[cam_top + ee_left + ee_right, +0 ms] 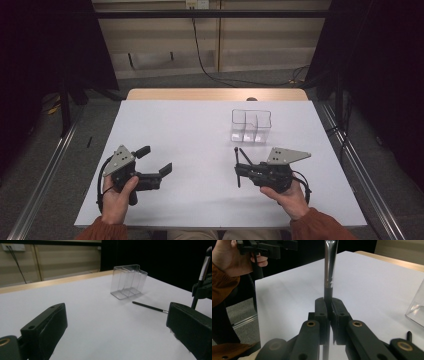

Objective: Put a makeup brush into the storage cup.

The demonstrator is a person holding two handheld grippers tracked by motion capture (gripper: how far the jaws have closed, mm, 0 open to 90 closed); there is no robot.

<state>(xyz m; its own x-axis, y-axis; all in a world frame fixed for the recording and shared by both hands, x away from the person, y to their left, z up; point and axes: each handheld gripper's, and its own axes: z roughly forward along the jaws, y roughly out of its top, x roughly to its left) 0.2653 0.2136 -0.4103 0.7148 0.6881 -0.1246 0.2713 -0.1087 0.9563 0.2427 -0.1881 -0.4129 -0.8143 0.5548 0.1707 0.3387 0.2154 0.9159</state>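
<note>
My right gripper (238, 171) is shut on a thin black brush (236, 154) that crosses its jaws. In the right gripper view the jaws (329, 307) pinch the dark handle, and the brush (330, 262) rises straight up with a silver ferrule. A second black brush (149, 307) lies flat on the white table just in front of it, near a clear compartmented container (251, 125). My left gripper (154, 160) hovers at the table's left, open, with nothing between its fingers (50, 325).
The white table top (190, 135) has a wooden strip along its far edge. The clear container (128, 281) stands right of centre, beyond the right gripper. Cables hang at the back wall. The person's hands come in from the near edge.
</note>
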